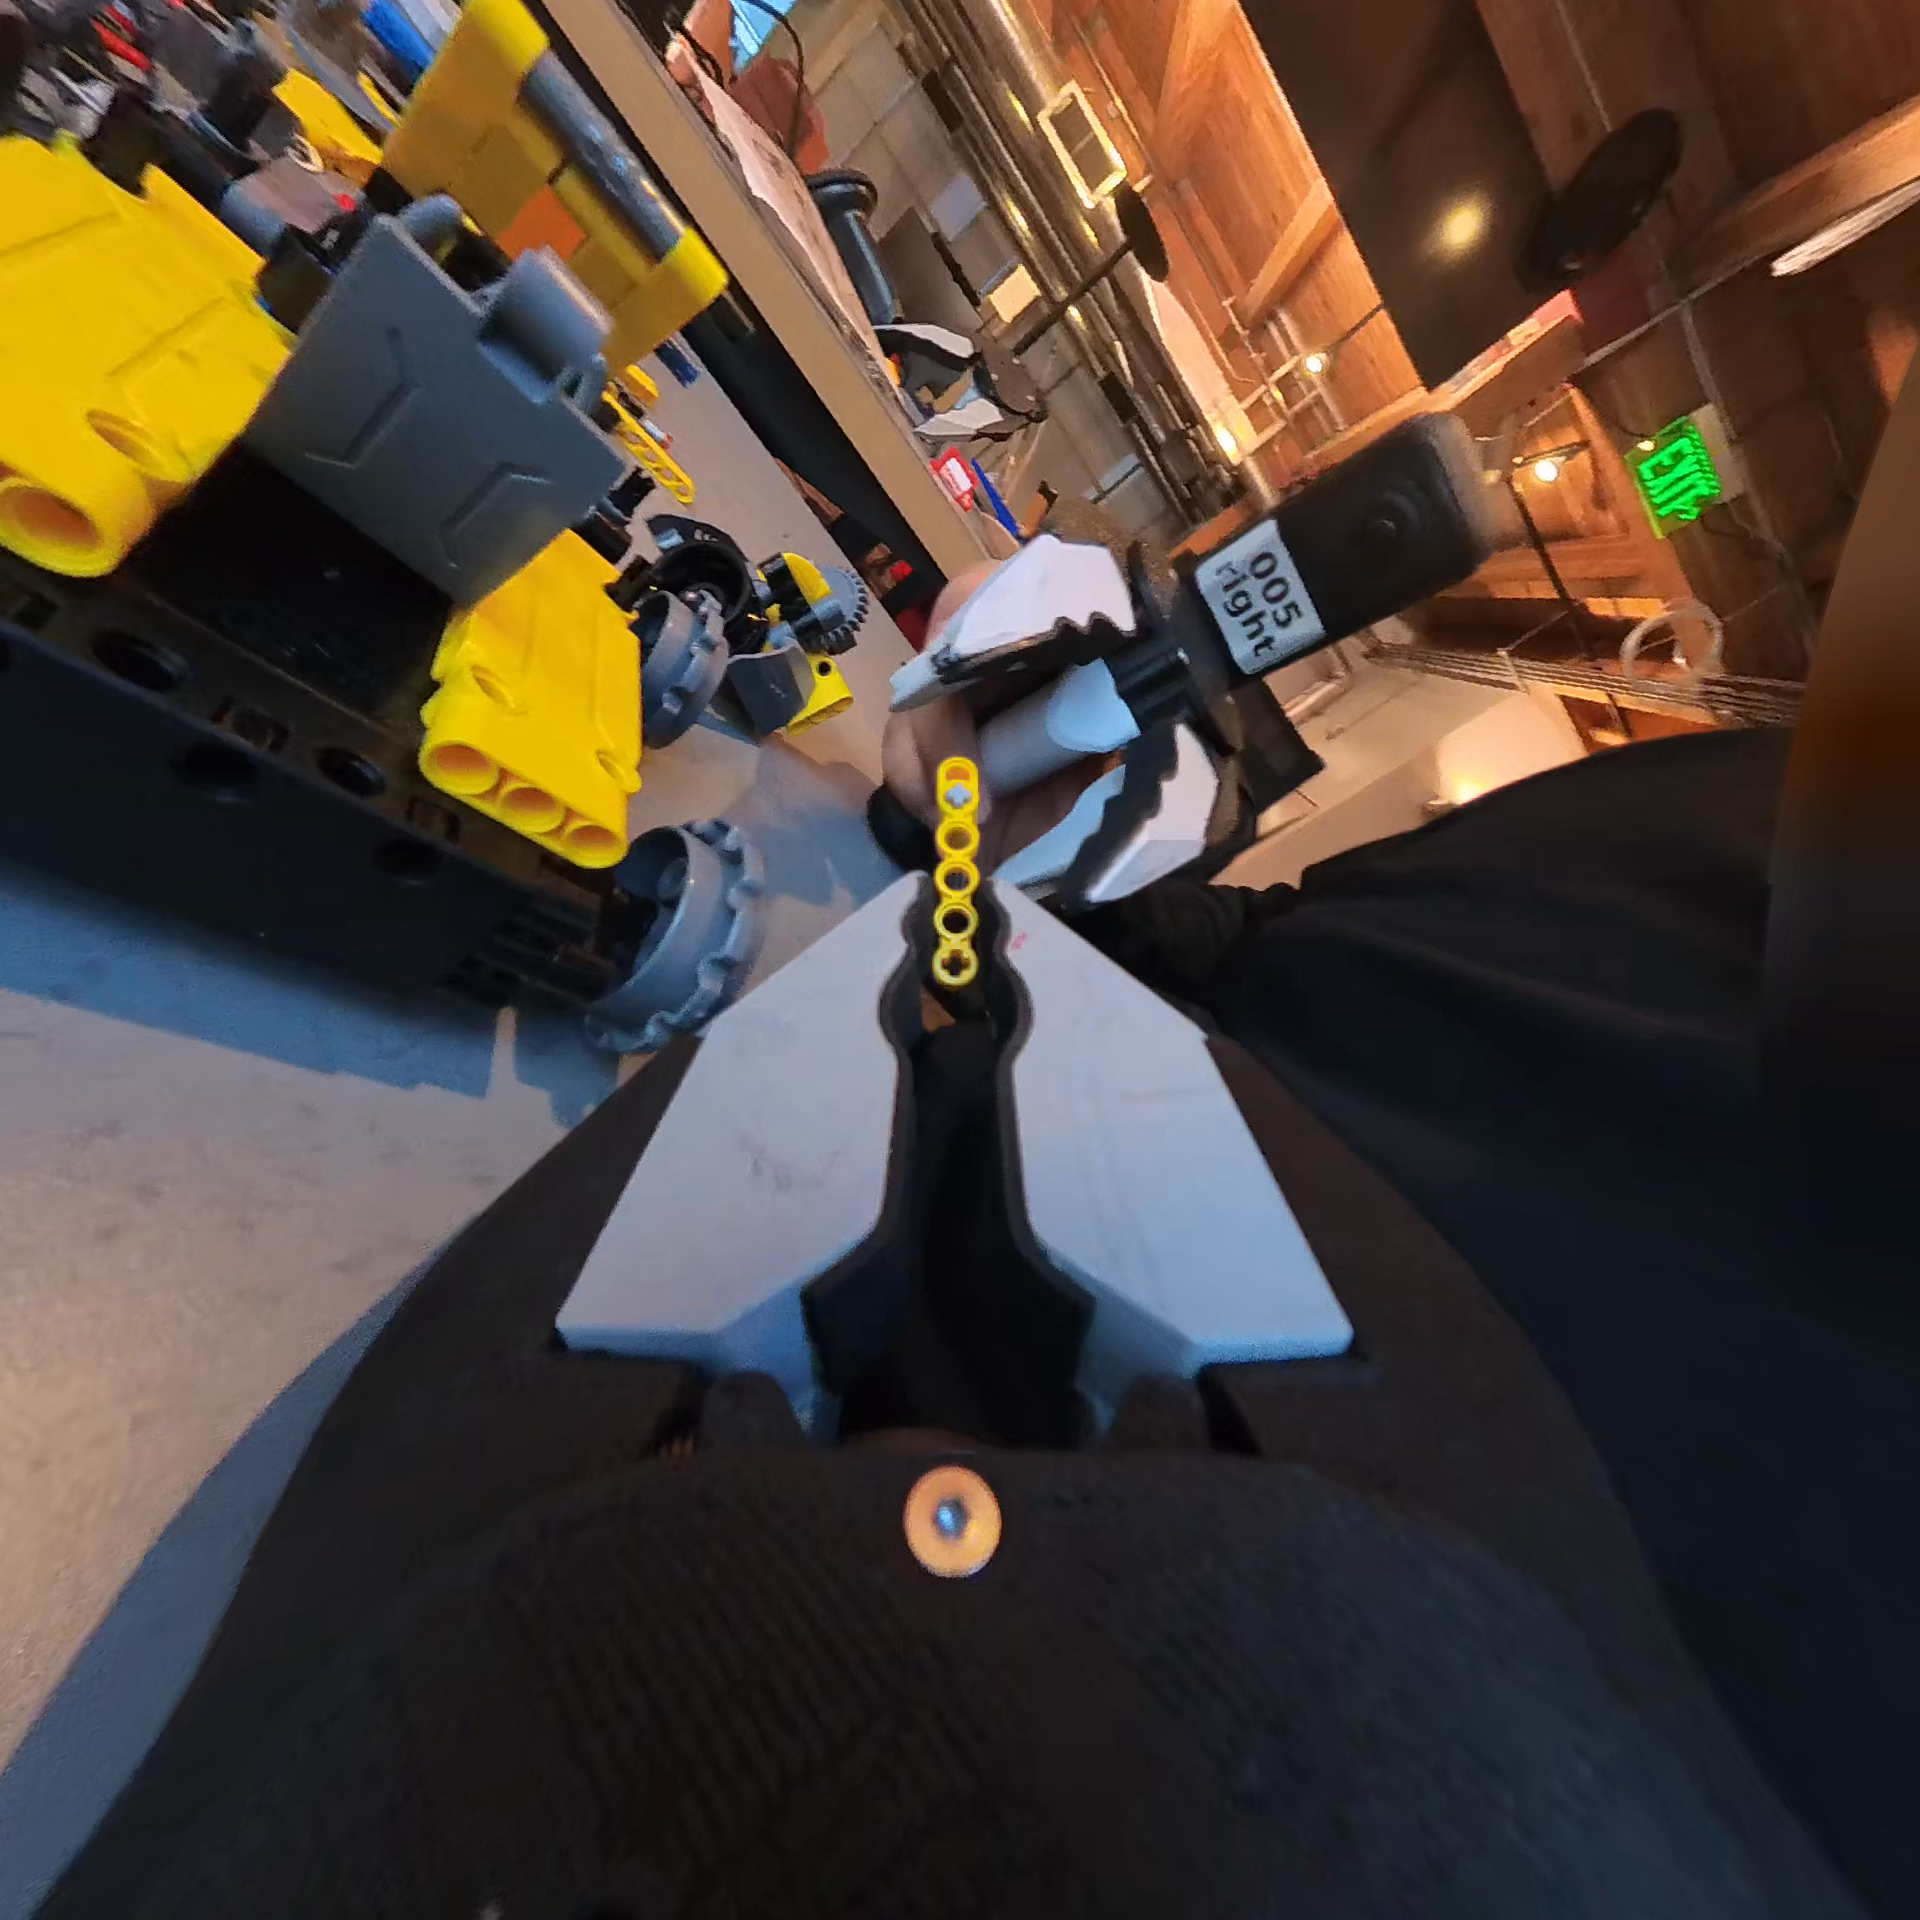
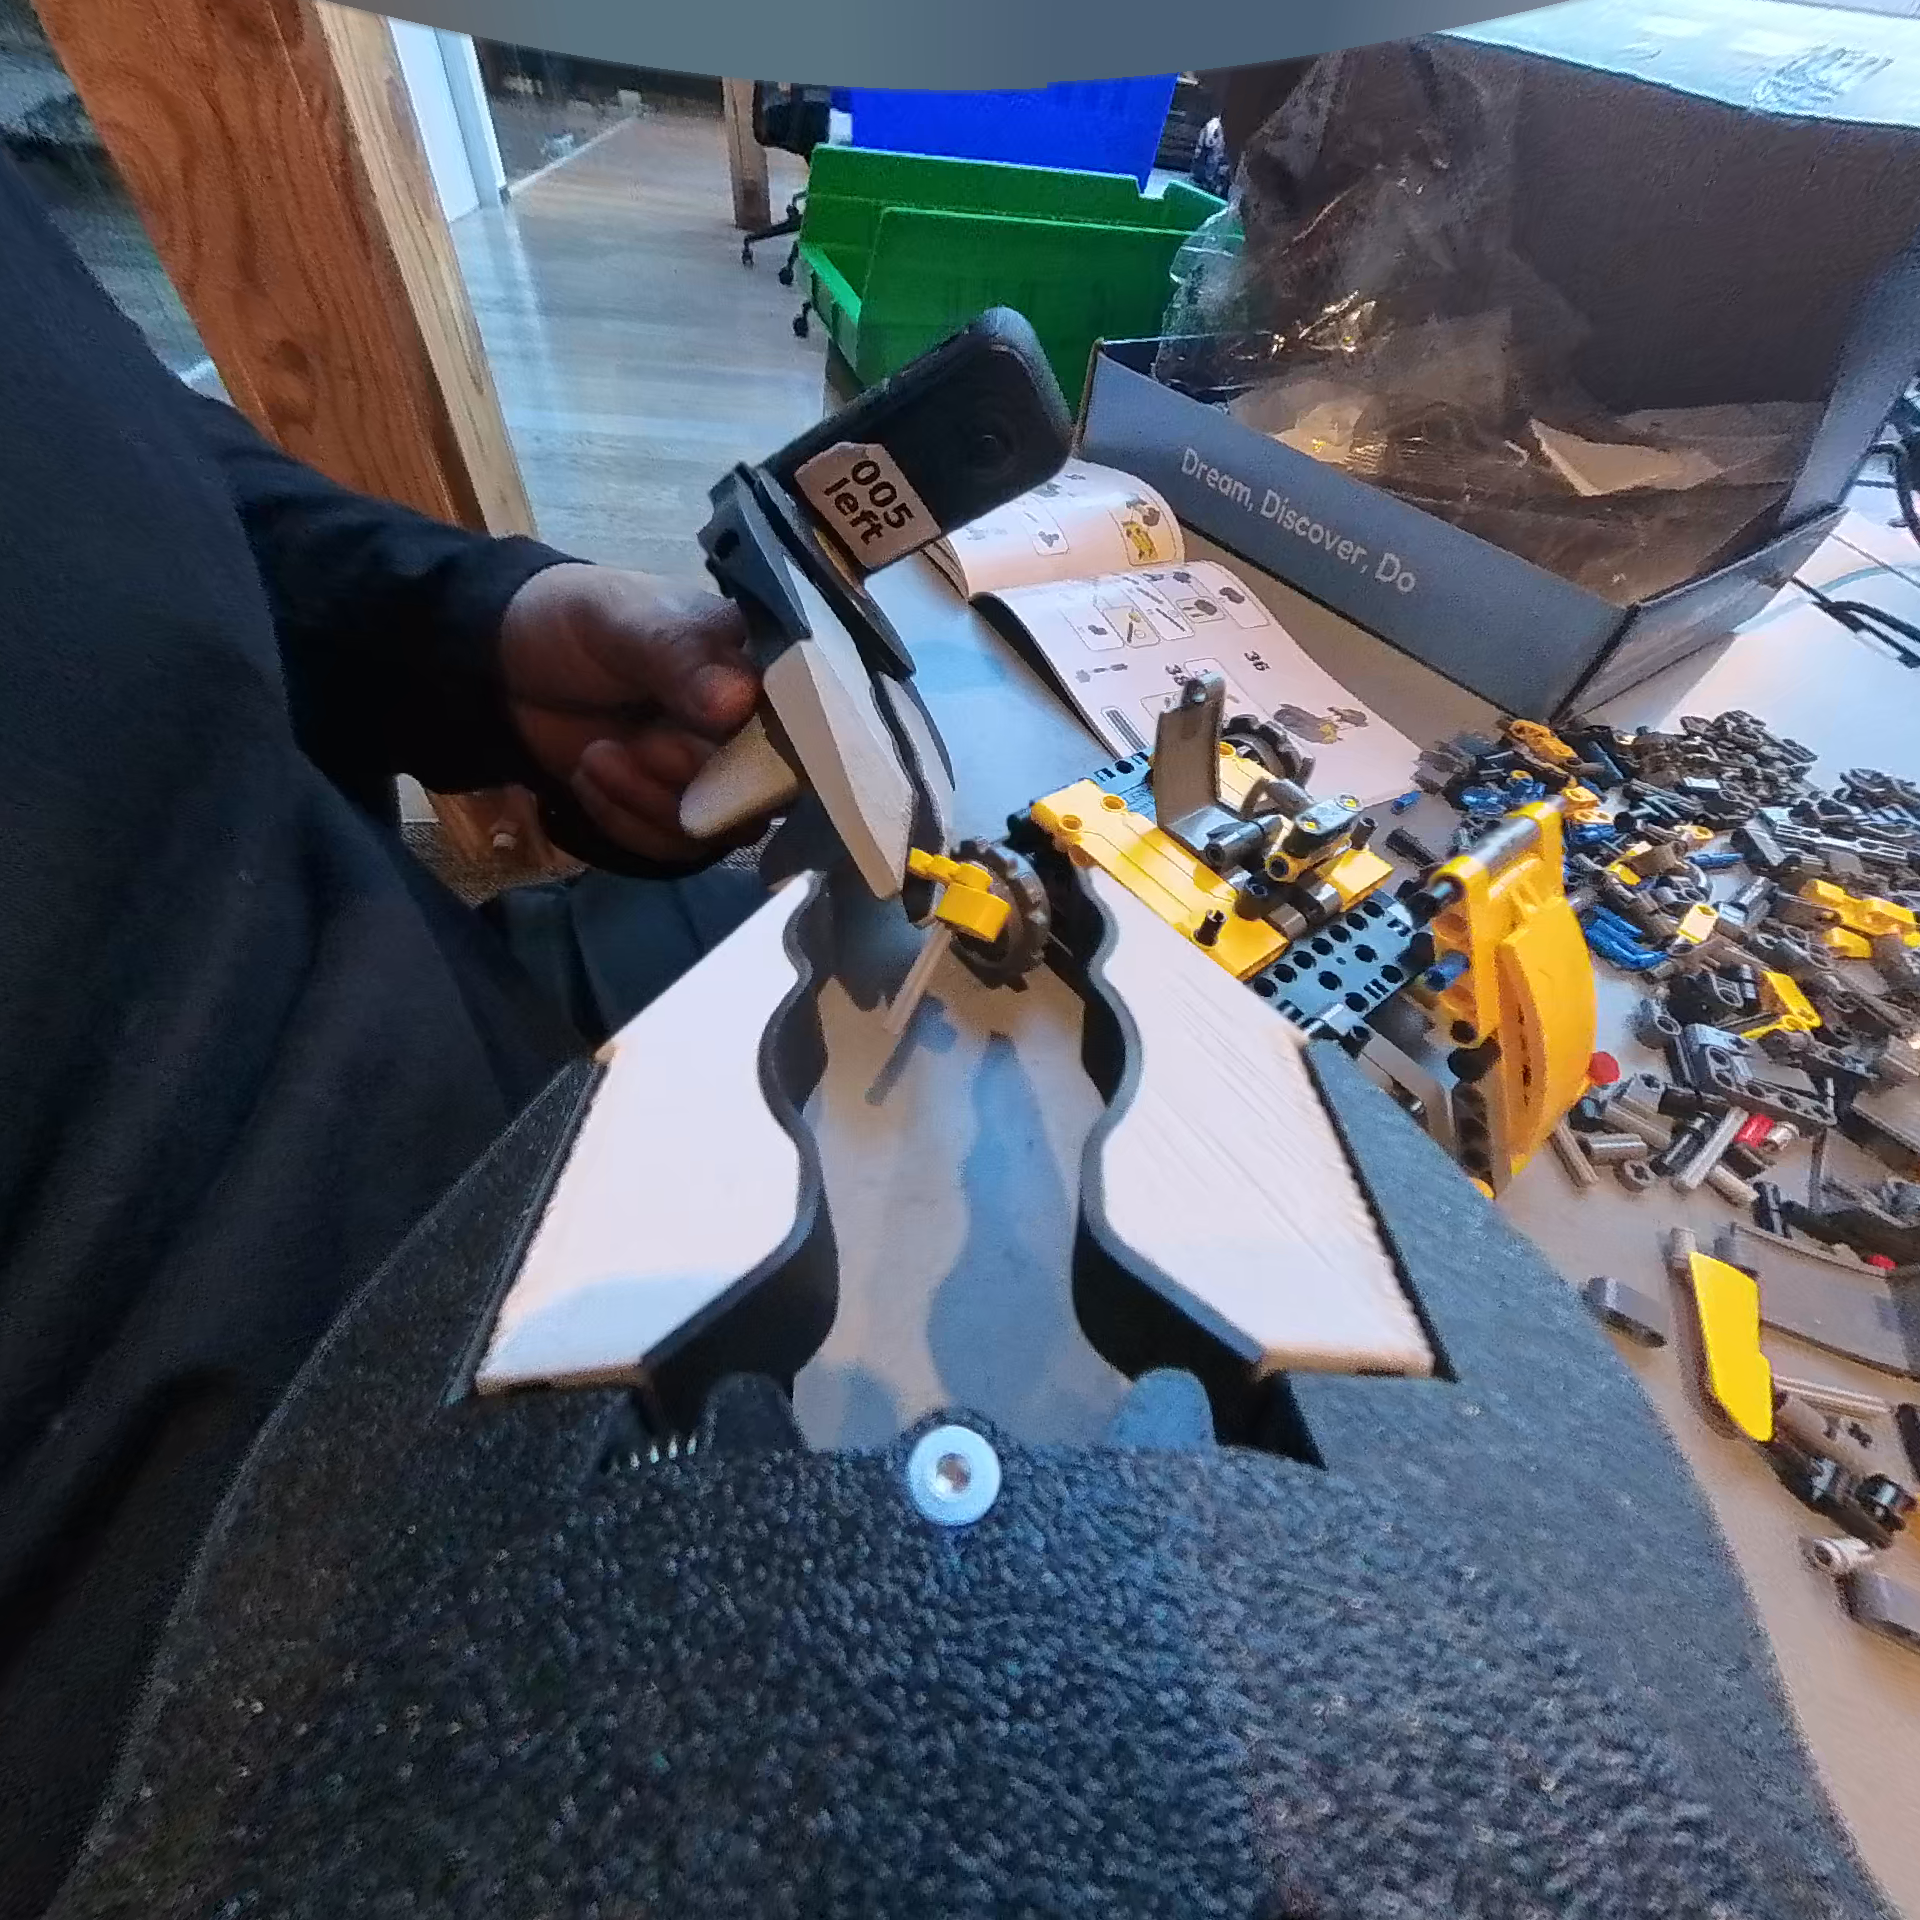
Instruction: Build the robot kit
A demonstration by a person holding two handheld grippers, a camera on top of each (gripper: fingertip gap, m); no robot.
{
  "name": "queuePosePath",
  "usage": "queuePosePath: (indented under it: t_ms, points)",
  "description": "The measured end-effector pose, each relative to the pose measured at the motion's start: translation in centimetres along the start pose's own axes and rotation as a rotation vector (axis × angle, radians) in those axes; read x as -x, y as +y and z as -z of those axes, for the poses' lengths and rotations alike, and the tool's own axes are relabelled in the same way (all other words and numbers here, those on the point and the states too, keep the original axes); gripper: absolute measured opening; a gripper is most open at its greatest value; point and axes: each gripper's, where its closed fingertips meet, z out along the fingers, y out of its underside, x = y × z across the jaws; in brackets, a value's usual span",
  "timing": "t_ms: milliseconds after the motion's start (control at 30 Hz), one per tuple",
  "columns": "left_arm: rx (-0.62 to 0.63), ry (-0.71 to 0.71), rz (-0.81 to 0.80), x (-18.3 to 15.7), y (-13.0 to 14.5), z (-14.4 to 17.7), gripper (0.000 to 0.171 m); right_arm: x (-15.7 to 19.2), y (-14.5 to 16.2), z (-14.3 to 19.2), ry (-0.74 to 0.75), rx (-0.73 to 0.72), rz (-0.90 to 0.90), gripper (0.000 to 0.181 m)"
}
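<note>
my left tongs (image 1: 954, 935) pinch a yellow beam (image 1: 956, 868) by its end, most of it jutting past the tips, my right tongs (image 2: 951, 935) gaping wide just beyond; so shallow a grip could let it twist or drop among the loose parts (image 2: 1714, 883).

2 grippers: left gripper (image 1: 956, 914), right gripper (image 2: 951, 914). 1 yellow holed beam (image 1: 956, 873) frame centre. 1 part-built yellow model (image 2: 1299, 894), 1 open booklet (image 2: 1132, 623), 1 grey box (image 2: 1455, 582), 1 green bin (image 2: 987, 260) up top. Loose parts: too many to count.
</note>
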Motion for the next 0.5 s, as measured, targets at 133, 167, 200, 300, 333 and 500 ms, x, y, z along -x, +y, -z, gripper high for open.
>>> queuePosePath:
  t_ms: [133,167,200,300,333,500]
  points:
    - [0.061,0.101,0.035,-1.4,0.9,-0.4,0.004,1.2,1.1,0.2,-0.026,0.07,0.067,0.048]
    - [0.073,0.117,0.038,-1.7,1.1,-0.4,0.004,1.9,1.5,0.3,-0.058,0.096,0.085,0.047]
    - [0.085,0.135,0.041,-2.0,1.4,-0.5,0.004,2.7,1.9,0.5,-0.095,0.123,0.1,0.049]
    - [0.148,0.223,0.061,-3.2,2.3,-0.5,0.004,4.5,3.3,1.1,-0.152,0.219,0.159,0.056]
    - [0.18,0.256,0.077,-3.7,2.9,-0.6,0.004,4.8,3.7,1.3,-0.151,0.249,0.196,0.059]
    - [0.356,0.304,0.081,-4.6,6.0,-1.5,0.004,6.7,3.2,2.2,-0.185,0.294,0.329,0.06]
